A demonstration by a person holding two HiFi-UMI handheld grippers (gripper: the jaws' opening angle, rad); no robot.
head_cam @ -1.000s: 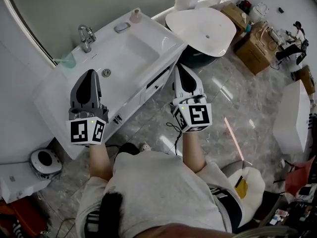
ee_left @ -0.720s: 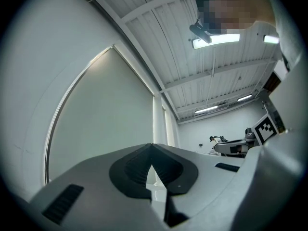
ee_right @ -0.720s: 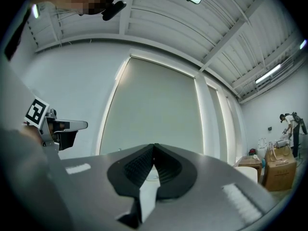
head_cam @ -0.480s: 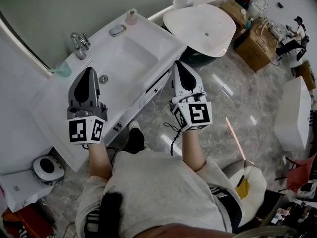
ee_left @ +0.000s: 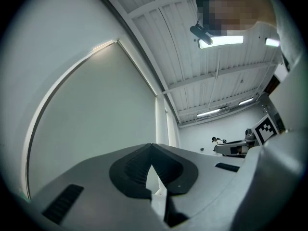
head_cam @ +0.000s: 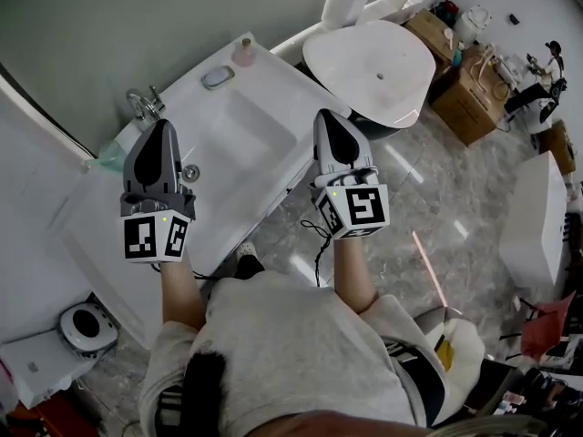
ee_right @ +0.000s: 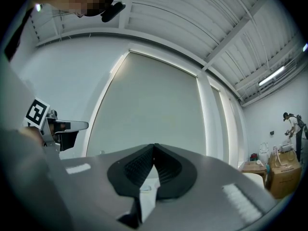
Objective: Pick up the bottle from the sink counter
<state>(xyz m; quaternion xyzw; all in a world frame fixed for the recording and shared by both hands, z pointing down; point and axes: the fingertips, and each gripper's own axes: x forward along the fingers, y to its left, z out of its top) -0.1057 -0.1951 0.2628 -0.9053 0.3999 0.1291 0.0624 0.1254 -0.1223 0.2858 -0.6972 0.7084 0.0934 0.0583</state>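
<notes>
1. The bottle (head_cam: 243,53), small and pinkish, is seen upright at the far back corner of the sink counter (head_cam: 296,76), close to the wall, and is touched by neither gripper.
2. An oval soap dish (head_cam: 218,77) is set just beside it along the counter's back edge. A chrome faucet (head_cam: 144,106) is mounted further to the left, behind the basin (head_cam: 246,130).
3. The left gripper (head_cam: 160,126) is held above the basin's left part, near the drain (head_cam: 190,172). Its jaws are pressed together at the tips, with nothing between them.
4. The right gripper (head_cam: 325,116) is held at the counter's front right edge, well apart from the bottle. Its jaws are likewise closed on nothing.
5. A white oval fixture (head_cam: 369,57) is seen just beyond the counter's right end, and cardboard boxes (head_cam: 465,94) are stacked on the floor to its right.
</notes>
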